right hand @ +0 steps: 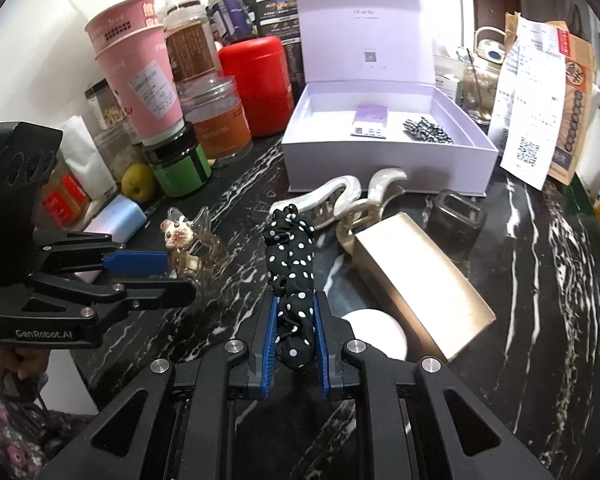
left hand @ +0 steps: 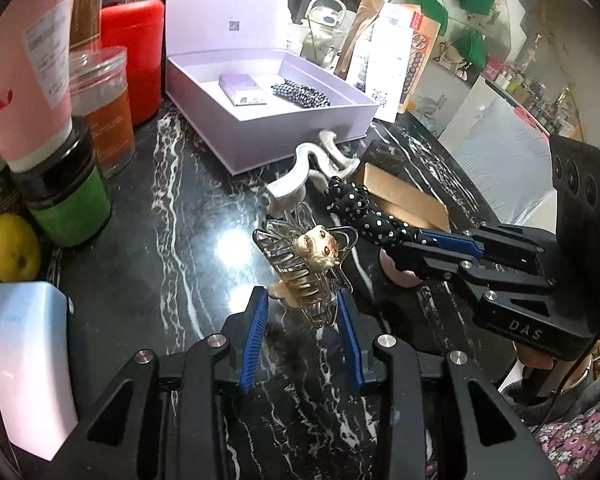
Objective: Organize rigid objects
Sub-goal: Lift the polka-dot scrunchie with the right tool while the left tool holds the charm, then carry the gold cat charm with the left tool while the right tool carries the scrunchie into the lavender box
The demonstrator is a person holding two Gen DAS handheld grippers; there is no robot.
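1. The black marble counter [right hand: 540, 264] fills both views; its left side is hidden behind jars, cups and packets whose small print is too blurred to read.
2. The lilac box [right hand: 388, 160] stands open ahead of both claws, lid upright. The faint word and QR code on the lid cannot be read. Inside lie a purple card [right hand: 370, 120] and a checked hair tie [right hand: 428, 130].
3. A gold box [right hand: 420, 280] lies just right of the right claw, its near end cut off by the claw's frame; a white round thing beside it is mostly hidden.
4. The left claw [left hand: 302, 312] reaches forward low over the counter, its blue pads narrowly apart and pinching the base of a clear hair clip [left hand: 304, 260] with a small cream animal face. The clip stands up from the fingertips. From the right wrist view, "GenRobot.AI" reads on this claw's side.
5. The right claw [right hand: 296, 320] points toward the box, nearly closed on a black polka-dot hair tie [right hand: 290, 256], which sticks out forward past the fingertips. "DAS" shows on its body in the left wrist view.
6. Two pearly white clips [right hand: 356, 196] lie between the claws and the lilac box, touching each other.
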